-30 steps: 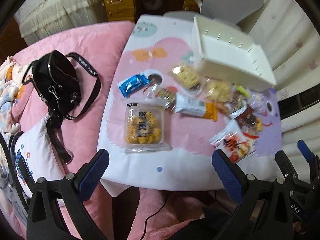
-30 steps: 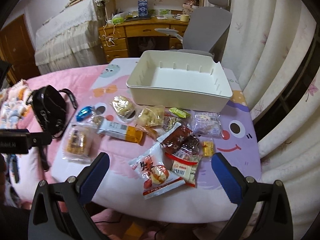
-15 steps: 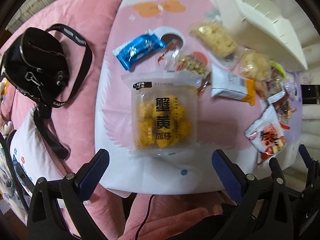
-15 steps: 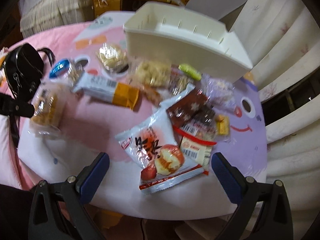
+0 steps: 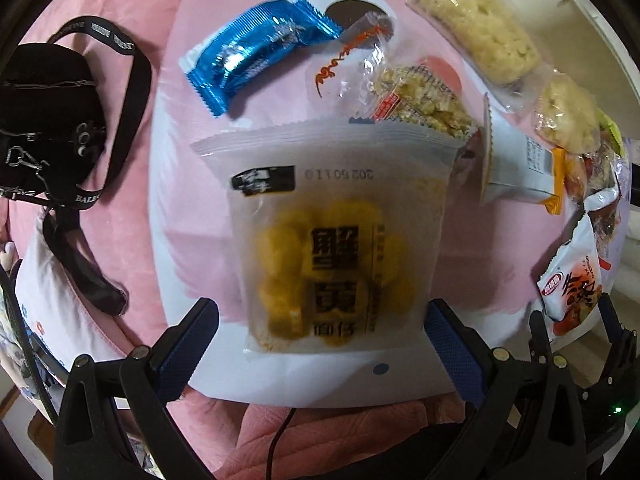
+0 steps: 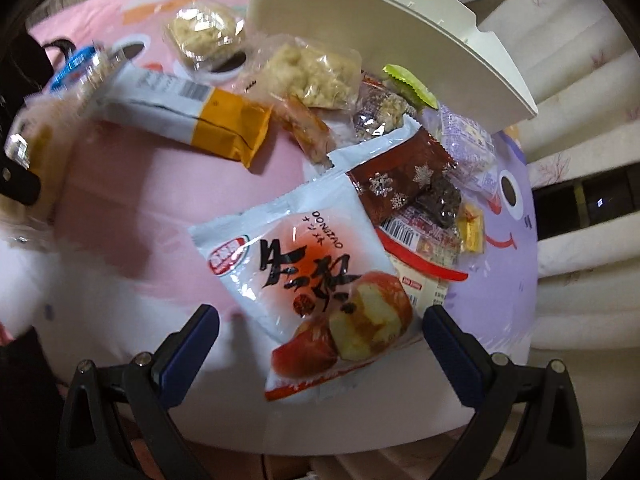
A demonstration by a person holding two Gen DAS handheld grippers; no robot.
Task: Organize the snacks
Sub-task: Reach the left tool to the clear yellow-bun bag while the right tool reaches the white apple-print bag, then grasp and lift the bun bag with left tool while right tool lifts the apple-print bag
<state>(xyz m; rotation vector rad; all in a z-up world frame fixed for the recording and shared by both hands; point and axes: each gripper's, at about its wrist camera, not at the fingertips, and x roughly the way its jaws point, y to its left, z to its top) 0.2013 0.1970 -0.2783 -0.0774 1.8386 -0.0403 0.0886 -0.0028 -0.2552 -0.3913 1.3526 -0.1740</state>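
Several snack packets lie on a low table with a pink, white and purple cartoon cover (image 5: 192, 216). My left gripper (image 5: 320, 332) is open, its fingers on either side of the near end of a frosted packet of yellow snacks (image 5: 332, 236). My right gripper (image 6: 320, 336) is open, its fingers on either side of the near end of a white and red cake packet (image 6: 316, 276). That packet also shows at the right in the left wrist view (image 5: 572, 284). A white plastic bin (image 6: 384, 36) stands at the far side of the table.
A blue wrapper (image 5: 256, 56), a white and orange packet (image 6: 188, 108), puffed rice cakes (image 6: 312, 72), a dark red snowflake packet (image 6: 404, 184) and small sweets lie between. A black bag (image 5: 48, 116) lies on the pink bedding at the left. White curtains (image 6: 580, 80) hang at the right.
Both grippers have moved down and forward to the table. The yellow snack packet and the cake packet now fill the space between their fingers. Both stay open.
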